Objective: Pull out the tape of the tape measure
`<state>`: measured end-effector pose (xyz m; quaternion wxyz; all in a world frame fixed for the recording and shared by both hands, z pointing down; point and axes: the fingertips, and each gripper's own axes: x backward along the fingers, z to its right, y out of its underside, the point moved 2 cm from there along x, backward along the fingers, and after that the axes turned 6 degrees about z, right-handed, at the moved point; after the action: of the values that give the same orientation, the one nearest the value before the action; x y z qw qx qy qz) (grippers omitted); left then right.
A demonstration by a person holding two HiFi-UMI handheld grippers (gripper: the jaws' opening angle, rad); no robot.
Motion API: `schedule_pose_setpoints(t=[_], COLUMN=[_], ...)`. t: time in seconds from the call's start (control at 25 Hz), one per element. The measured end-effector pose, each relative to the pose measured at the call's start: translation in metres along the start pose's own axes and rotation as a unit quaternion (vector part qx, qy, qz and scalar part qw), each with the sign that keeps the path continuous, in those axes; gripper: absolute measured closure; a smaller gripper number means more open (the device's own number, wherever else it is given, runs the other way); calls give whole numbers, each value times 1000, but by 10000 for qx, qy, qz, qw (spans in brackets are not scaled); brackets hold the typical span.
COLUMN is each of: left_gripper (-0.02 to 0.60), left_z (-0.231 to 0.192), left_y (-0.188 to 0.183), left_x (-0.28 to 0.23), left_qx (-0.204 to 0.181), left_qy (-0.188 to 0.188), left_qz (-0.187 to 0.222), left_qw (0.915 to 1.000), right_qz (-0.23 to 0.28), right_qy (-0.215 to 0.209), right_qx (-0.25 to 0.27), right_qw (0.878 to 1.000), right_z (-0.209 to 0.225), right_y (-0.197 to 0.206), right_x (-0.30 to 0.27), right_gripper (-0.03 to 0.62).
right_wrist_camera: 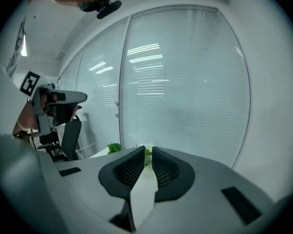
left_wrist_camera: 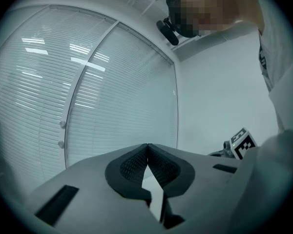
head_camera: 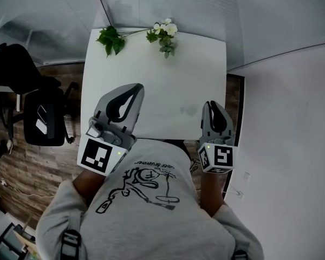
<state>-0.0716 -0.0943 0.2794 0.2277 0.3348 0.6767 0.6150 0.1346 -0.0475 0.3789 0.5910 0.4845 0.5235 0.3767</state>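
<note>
Item: white rectangular table (head_camera: 151,80), top bare but for a sprig of white flowers (head_camera: 163,36) and a green leafy sprig (head_camera: 111,39), both at the table's far edge; a black office chair (head_camera: 43,118) stands off the table's left side. Item: left gripper (head_camera: 134,91), grey, over the table's near-left edge, jaws closed tip to tip with nothing between them. Item: right gripper (head_camera: 213,106), grey, over the table's near-right edge, jaws a narrow slit apart and empty; the flowers show through the gap. Item: tape measure, not found in any view, neither on the table nor in either gripper. Judgement: the task looks not yet begun, and the step in hand is finding and reaching the tape measure. Handling notes: spread both pairs of jaws well before approaching, since neither gap would admit a case. Clamp the case broadside in one gripper and pinch only the end hook with the other. Draw the hook straight out along the line of the slot, steadily, so the blade neither kinks nor slips free.
</note>
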Motion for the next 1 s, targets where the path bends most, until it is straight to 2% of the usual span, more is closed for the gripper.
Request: schedule_pose_setpoints(t=[0.32, 0.52, 0.72, 1.0], left_gripper=[561, 561, 561, 561], left_z=[1, -1, -1, -3], left_y=[8, 12, 15, 19], left_x=[-5, -6, -3, -2], left_qx=[-7, -27, -226, -306], left_qy=[37, 53, 135, 145], left_qz=[-85, -148, -360, -455], left_qw=[10000, 9999, 9990, 9984], right_qz=[-490, -827, -1137, -1501], right_qy=[658, 847, 962, 1289], right_qx=[-798, -806, -821, -1222], right_qw=[9934, 9897, 9854, 9726], right_z=[21, 29, 29, 30], right_y=[99, 143, 180, 231], right_x=[2, -3, -8, -13], right_gripper=[531, 523, 517, 503])
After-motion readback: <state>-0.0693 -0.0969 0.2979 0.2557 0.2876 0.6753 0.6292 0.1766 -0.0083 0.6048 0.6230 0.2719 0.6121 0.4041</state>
